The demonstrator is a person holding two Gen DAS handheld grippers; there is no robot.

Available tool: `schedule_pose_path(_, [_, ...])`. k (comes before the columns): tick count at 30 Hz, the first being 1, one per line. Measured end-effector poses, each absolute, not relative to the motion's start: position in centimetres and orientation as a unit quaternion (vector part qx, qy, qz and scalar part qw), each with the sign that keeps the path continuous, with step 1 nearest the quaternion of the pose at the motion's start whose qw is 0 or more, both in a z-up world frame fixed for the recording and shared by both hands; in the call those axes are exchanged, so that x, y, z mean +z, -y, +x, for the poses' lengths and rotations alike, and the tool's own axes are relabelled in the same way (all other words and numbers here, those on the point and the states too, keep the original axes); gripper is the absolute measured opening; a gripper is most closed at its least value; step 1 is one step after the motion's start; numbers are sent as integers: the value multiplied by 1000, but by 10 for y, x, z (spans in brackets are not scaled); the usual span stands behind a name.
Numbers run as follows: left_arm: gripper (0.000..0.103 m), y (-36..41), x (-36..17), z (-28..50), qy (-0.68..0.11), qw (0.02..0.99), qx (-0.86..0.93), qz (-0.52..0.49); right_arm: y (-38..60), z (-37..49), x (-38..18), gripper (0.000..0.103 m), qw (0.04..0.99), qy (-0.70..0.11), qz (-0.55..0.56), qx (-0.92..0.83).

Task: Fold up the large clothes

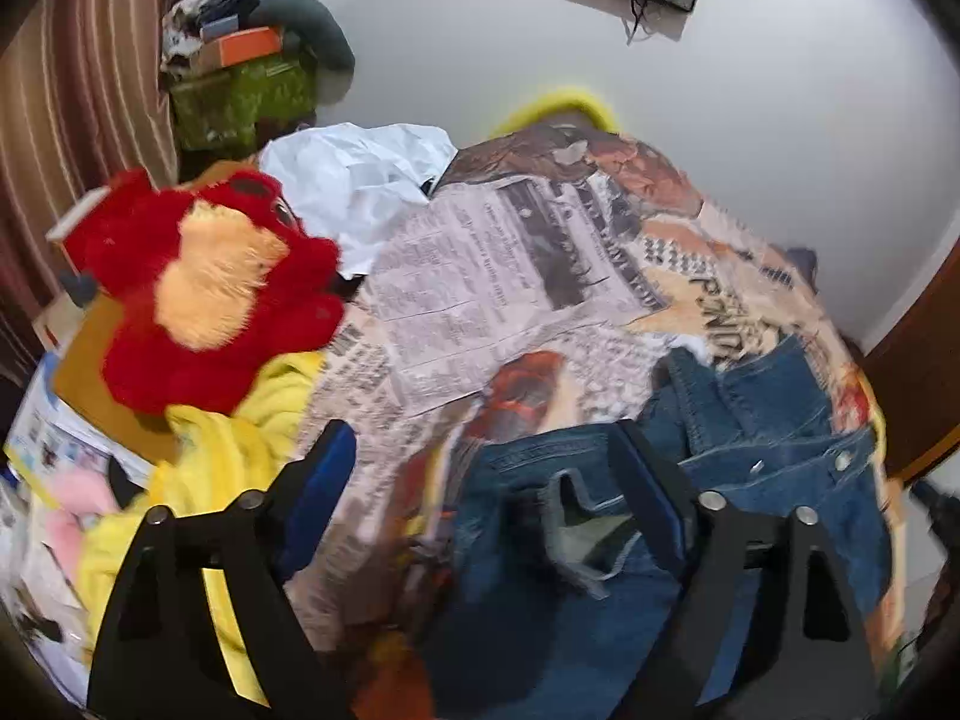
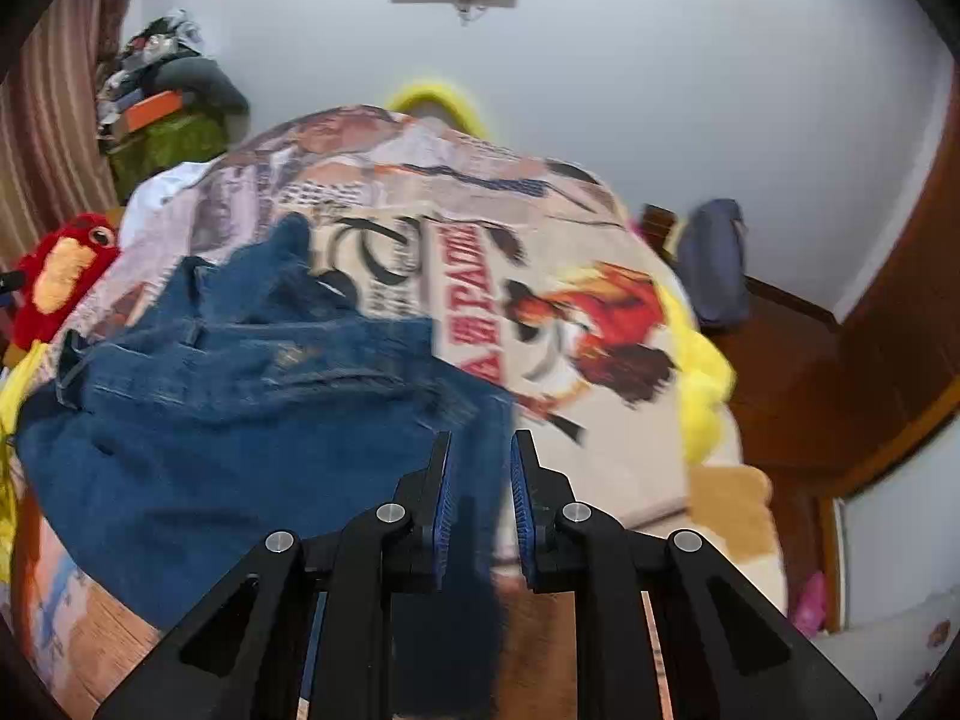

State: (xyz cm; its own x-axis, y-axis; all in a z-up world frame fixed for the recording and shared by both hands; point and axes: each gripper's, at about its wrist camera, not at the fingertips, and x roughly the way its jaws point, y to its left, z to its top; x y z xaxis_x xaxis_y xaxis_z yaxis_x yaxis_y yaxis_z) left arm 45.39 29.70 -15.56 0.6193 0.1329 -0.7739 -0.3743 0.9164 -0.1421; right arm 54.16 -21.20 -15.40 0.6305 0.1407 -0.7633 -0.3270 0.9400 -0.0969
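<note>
Blue denim jeans (image 1: 756, 420) lie crumpled on a bed covered with a newspaper-print sheet (image 1: 480, 276). In the left wrist view my left gripper (image 1: 480, 438) is wide open, just above the jeans' waistband and pocket (image 1: 576, 516). In the right wrist view the jeans (image 2: 228, 396) spread across the left and centre of the bed sheet (image 2: 540, 276). My right gripper (image 2: 480, 450) has its jaws narrowly apart, with the jeans' right edge running between the fingers (image 2: 441, 480). The image is blurred, so I cannot tell if the cloth is pinched.
A red plush toy (image 1: 210, 288) and yellow fabric (image 1: 228, 468) lie at the bed's left edge, with a white garment (image 1: 360, 186) behind. A cluttered pile (image 1: 246, 60) stands by the striped curtain. A wooden frame (image 2: 870, 360) and a blue bag (image 2: 714, 258) are on the right.
</note>
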Motion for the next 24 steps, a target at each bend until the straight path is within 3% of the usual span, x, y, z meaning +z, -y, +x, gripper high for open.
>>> schedule_pose_path(7, [91, -275, -220, 453, -522, 848, 77, -45, 188, 569, -168, 13, 876, -451, -68, 160])
schedule_pose_path(13, [91, -255, -264, 472, -559, 827, 33, -45, 181, 591, -208, 13, 844, -507, -54, 162])
schedule_pose_path(19, [91, -270, -275, 508, -544, 829, 130, -24, 168, 592, -232, 13, 839, -503, -151, 141])
schedule_pose_path(24, [93, -305, -269, 512, -533, 830, 142, -86, 173, 583, -234, 13, 853, -447, -260, 73])
